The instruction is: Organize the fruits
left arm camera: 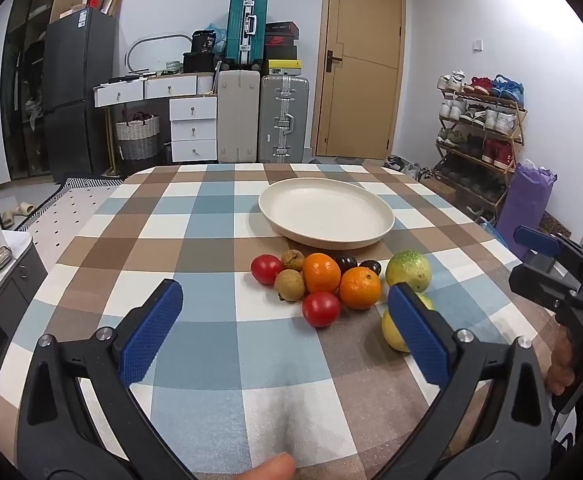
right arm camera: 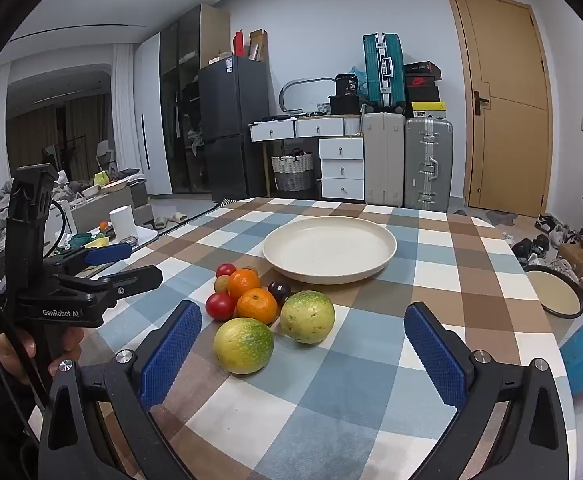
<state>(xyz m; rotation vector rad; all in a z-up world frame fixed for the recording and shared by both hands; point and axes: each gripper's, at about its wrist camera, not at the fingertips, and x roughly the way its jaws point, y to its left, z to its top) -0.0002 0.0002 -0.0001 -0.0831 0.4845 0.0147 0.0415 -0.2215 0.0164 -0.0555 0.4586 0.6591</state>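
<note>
1. Blue ribbed pads line both tools: the left gripper [left arm camera: 285,330] and the right gripper [right arm camera: 303,344] each stand spread wide, holding nothing, low over the checked tablecloth [left arm camera: 211,356].
2. Nearest the right gripper lie two round, dimpled yellow-green citrus fruits [right arm camera: 243,345] [right arm camera: 307,316], just beside each other.
3. Behind them, to the left, cluster two glossy oranges [right arm camera: 257,305] [right arm camera: 243,283], smooth red tomatoes [right arm camera: 220,306], rough brown longans [left arm camera: 289,285] and dark plums [right arm camera: 279,290], many touching.
4. Farther off sits the cream plate [right arm camera: 387,258], shallow, matte and bare.
5. I judge the sorting not yet begun; the next move likely calls for closing gently around one near citrus, since round fruit could roll.
</note>
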